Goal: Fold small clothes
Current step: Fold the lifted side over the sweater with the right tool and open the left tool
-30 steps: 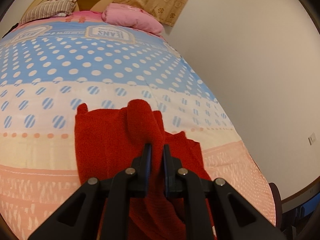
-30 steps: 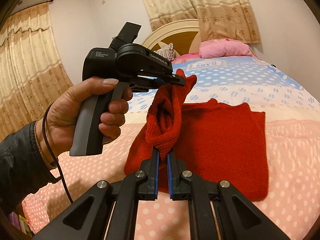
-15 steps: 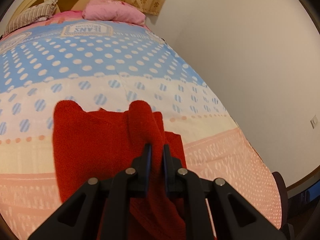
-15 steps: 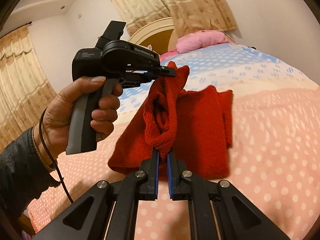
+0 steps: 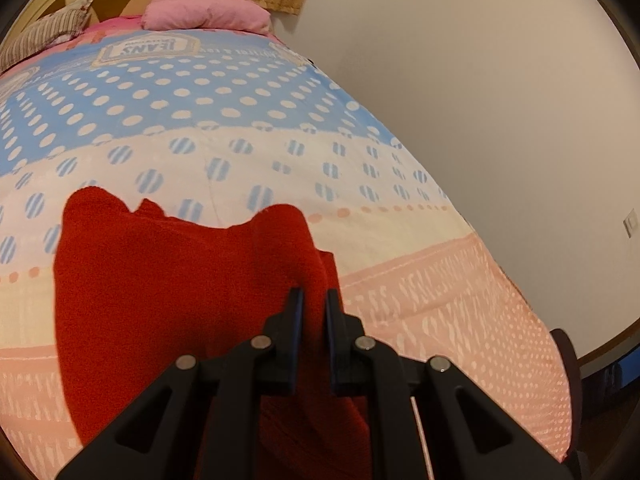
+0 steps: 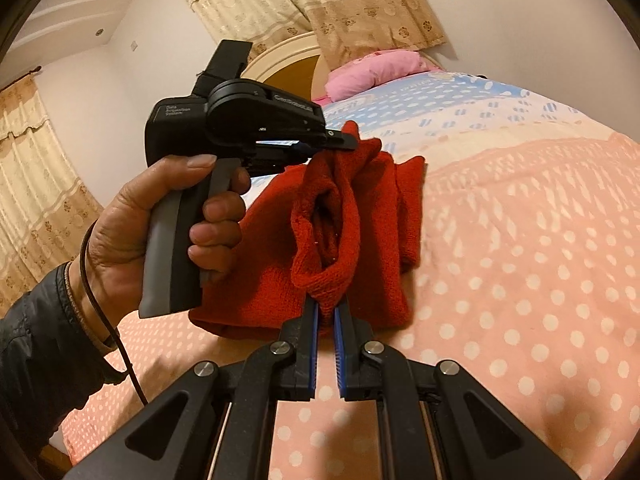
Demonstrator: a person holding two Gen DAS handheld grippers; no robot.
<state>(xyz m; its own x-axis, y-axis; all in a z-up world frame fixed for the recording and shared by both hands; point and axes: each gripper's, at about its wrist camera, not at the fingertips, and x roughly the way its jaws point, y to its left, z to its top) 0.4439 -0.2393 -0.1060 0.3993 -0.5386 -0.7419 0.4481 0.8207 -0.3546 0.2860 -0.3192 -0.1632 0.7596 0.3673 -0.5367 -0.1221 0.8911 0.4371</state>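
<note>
A small red knitted garment (image 5: 160, 280) lies partly on the bed, with one edge lifted. My left gripper (image 5: 314, 300) is shut on a bunched fold of it. In the right wrist view the garment (image 6: 360, 220) hangs between both tools. My right gripper (image 6: 326, 312) is shut on its near edge. The left gripper (image 6: 340, 142), held in a hand, pinches the far top edge above the bed. The lifted part is folded over the part that lies flat.
The bed has a polka-dot cover (image 6: 520, 280), pink near me and blue further off. A pink pillow (image 5: 204, 16) and a striped pillow (image 5: 44, 36) lie at the headboard. A bare wall (image 5: 480, 120) runs along the bed's right side. Curtains (image 6: 360, 8) hang behind.
Both grippers have carried the held edge across the garment, so it folds over itself. The flat part now looks narrower in the right wrist view. Both stay shut.
</note>
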